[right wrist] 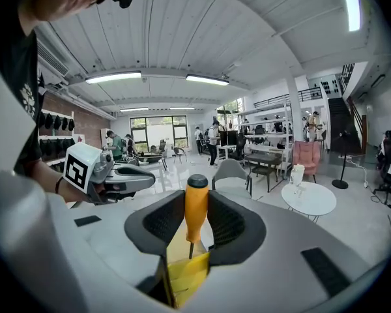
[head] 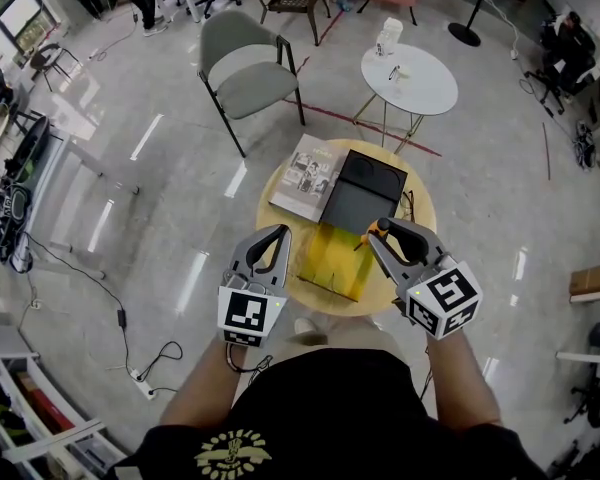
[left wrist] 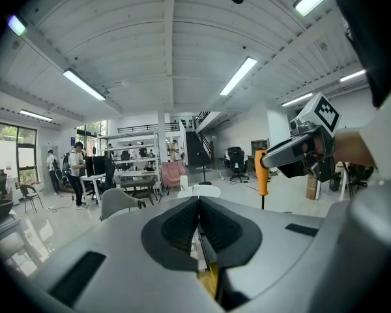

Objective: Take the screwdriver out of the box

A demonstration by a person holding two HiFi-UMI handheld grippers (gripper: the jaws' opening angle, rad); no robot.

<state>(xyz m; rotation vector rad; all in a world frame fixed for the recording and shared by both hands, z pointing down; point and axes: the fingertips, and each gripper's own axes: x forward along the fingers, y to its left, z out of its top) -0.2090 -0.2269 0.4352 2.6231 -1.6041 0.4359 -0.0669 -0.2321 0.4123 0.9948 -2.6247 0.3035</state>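
Observation:
An orange-handled screwdriver (head: 372,234) hangs upright above the open yellow box (head: 332,264), its tip just over the box. My right gripper (head: 383,238) is shut on the handle. In the right gripper view the handle (right wrist: 196,208) stands clamped between the two dark pads (right wrist: 166,222), with the yellow box (right wrist: 186,276) below it. My left gripper (head: 275,240) hovers at the box's left edge, and its jaws meet with nothing between them (left wrist: 199,207). From the left gripper view the screwdriver (left wrist: 261,172) shows at the right, held by the right gripper (left wrist: 293,152).
The box rests on a small round wooden table (head: 421,211) beside a black lid (head: 363,192) and a book (head: 306,176). Beyond stand a grey chair (head: 248,74) and a white round table (head: 411,79). Cables lie on the floor at the left.

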